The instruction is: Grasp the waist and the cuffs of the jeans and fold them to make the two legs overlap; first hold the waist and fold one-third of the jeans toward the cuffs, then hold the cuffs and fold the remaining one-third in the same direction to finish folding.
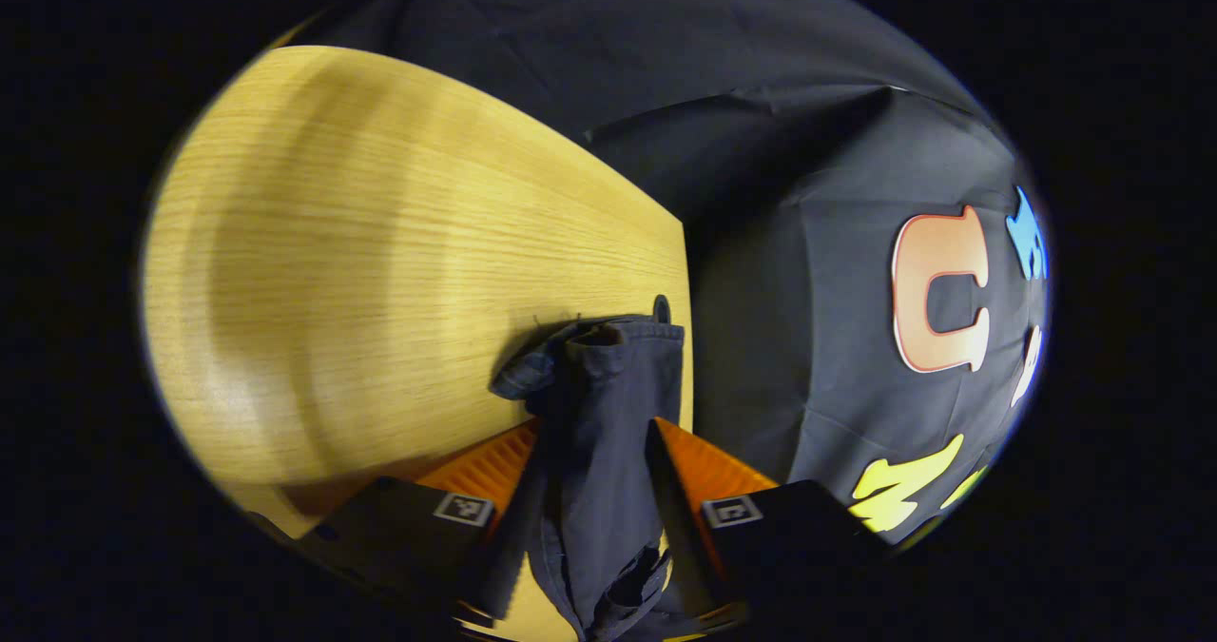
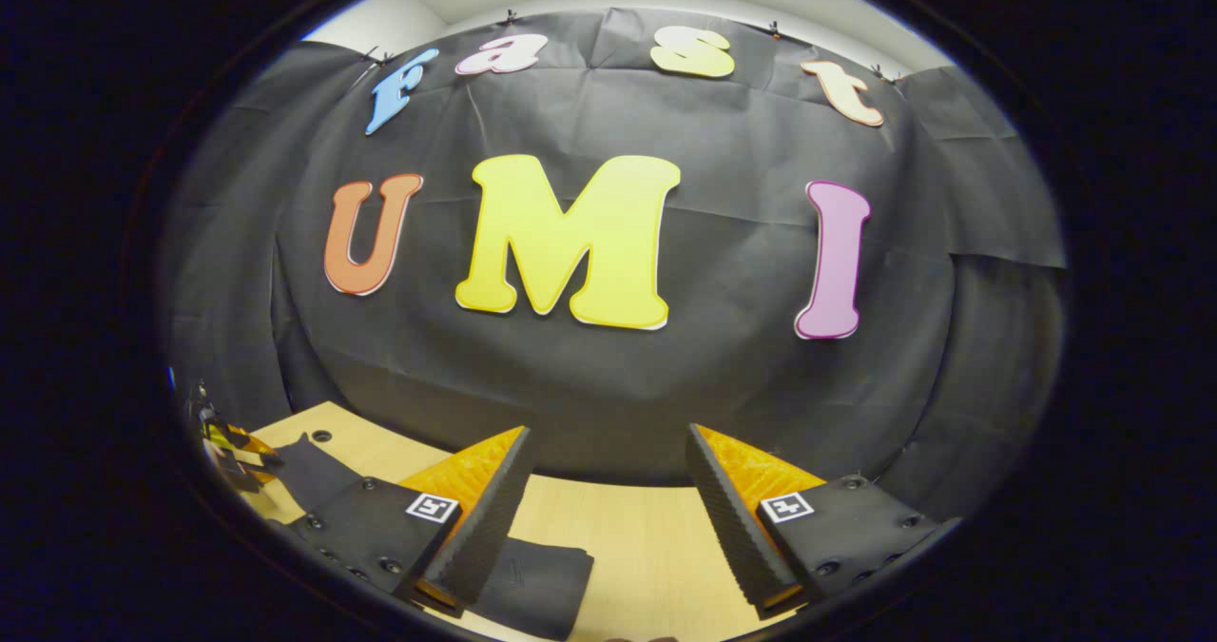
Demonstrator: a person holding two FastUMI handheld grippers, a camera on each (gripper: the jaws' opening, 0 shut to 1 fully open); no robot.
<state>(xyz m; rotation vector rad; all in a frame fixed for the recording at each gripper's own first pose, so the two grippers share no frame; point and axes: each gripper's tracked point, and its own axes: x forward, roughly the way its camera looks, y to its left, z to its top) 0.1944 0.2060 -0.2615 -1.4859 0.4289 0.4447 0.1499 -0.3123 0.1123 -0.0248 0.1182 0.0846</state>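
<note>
In the left gripper view, dark blue jeans (image 1: 599, 404) are bunched between my left gripper (image 1: 594, 425), which is shut on a hemmed end of the fabric. The cloth stands up past the fingertips and hangs down toward the camera, above the wooden table (image 1: 380, 243) near its right edge. In the right gripper view, my right gripper (image 2: 607, 433) is open and wide apart, with nothing between its fingers. A flat dark part of the jeans (image 2: 537, 580) lies on the table just under its left finger (image 2: 475, 518). Far left, the left gripper (image 2: 223, 437) holds more dark cloth (image 2: 304, 466).
A small dark round hole (image 1: 661, 307) sits in the tabletop by its right edge, just beyond the held cloth. The black booth wall (image 1: 808, 243) rises right behind the table edge. Bare light wood (image 2: 656, 547) stretches between the right gripper's fingers.
</note>
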